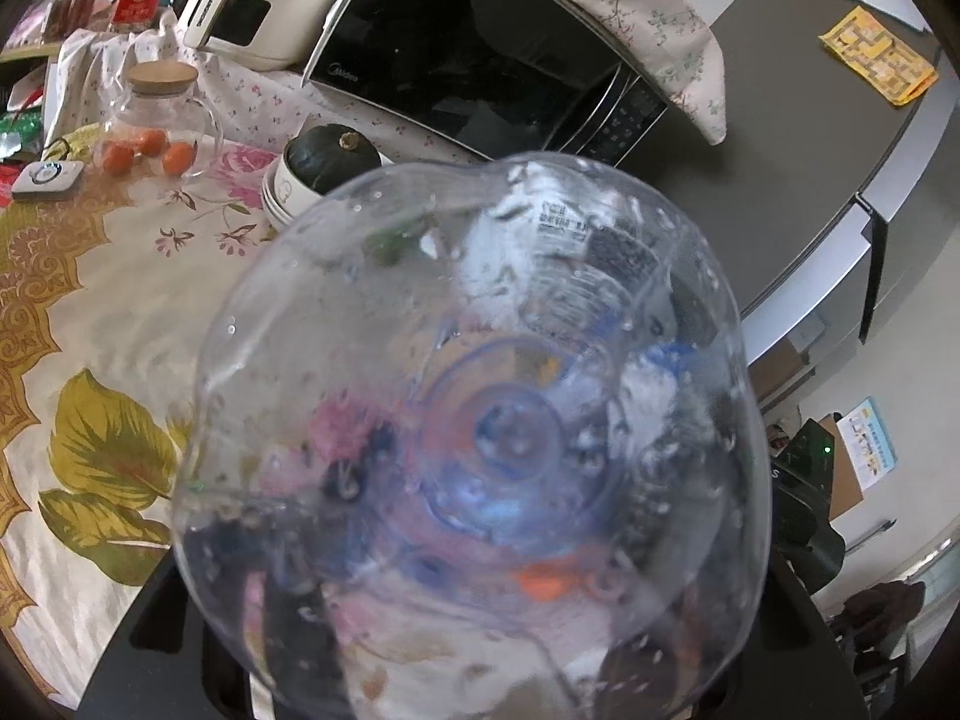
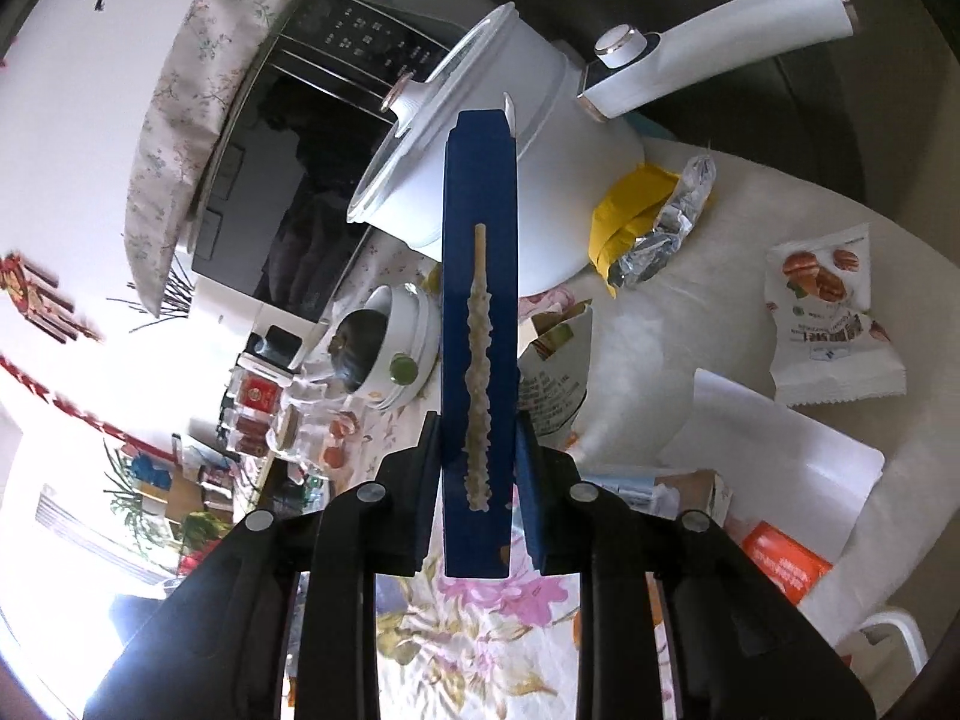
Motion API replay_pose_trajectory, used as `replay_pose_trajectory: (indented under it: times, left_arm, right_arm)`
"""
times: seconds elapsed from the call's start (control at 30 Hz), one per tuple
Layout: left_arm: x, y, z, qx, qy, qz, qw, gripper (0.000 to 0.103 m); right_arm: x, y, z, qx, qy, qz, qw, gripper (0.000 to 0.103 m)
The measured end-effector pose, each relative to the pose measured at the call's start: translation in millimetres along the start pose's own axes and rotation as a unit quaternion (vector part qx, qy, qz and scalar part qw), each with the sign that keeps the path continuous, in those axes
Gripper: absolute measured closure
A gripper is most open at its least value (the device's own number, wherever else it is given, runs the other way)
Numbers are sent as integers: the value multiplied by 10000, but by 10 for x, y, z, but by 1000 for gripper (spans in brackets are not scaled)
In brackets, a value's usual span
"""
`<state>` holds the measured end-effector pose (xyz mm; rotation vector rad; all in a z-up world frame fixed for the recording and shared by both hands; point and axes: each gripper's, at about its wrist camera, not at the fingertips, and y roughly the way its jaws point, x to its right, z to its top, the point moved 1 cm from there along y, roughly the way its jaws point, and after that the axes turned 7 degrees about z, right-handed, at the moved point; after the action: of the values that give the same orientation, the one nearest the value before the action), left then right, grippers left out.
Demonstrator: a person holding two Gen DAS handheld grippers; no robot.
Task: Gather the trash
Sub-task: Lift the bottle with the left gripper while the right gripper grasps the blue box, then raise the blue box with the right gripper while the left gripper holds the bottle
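Bottle [image 1: 480, 420] hides the left hand-held gripper's grip; right hand-held gripper [image 2: 478, 450] clamps a blue box [image 2: 478, 210].

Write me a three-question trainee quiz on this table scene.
1. True or false: the right gripper is clamped on a blue pack.
2. What sits in the stacked white bowls? A. dark squash B. oranges C. a wrapper
3. Name the see-through item filling the left wrist view.

Key: 1 true; 2 A; 3 clear plastic bottle.
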<state>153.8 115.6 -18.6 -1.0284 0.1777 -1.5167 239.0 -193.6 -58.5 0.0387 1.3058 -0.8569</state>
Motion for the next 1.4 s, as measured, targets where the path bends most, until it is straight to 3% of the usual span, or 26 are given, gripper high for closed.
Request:
replay_pose_trajectory:
  times: [0.13, 0.2, 0.27, 0.5, 0.67, 0.87, 1.0, 1.23, 1.4]
  left_arm:
    - [-34, -12, 1, -30, -71, -24, 10000, 53]
    - [-44, -13, -1, -34, -84, -10, 10000, 53]
    - [-49, -11, -1, -55, -103, -17, 9999, 53]
    - [-86, 17, 2, -114, -135, -5, 9998, 53]
    - [-120, 41, 9, -164, -158, 15, 9997, 53]
    - [-151, 39, 16, -203, -196, -6, 9996, 53]
    - [-167, 12, 24, -175, -196, 5, 9997, 53]
    - [-237, 37, 38, -252, -270, -3, 9993, 53]
    - [-229, 104, 29, -340, -293, -18, 9990, 53]
  right_arm:
    - [74, 30, -50, -360, 267, -16, 9990, 73]
    - [173, 38, -57, -250, 367, -223, 9988, 53]
    - [356, 42, -39, -188, 641, -351, 9972, 50]
    - [621, 23, 59, 33, 1003, -434, 9940, 47]
    - [545, -29, 74, 120, 1006, -188, 9947, 47]
    - [464, -22, 78, 149, 934, -237, 9952, 47]
    - [635, -265, 210, 613, 1343, -42, 9890, 47]
    - [920, -711, 407, 1240, 1645, -190, 9784, 47]
    - [965, -555, 433, 837, 1589, -73, 9837, 45]
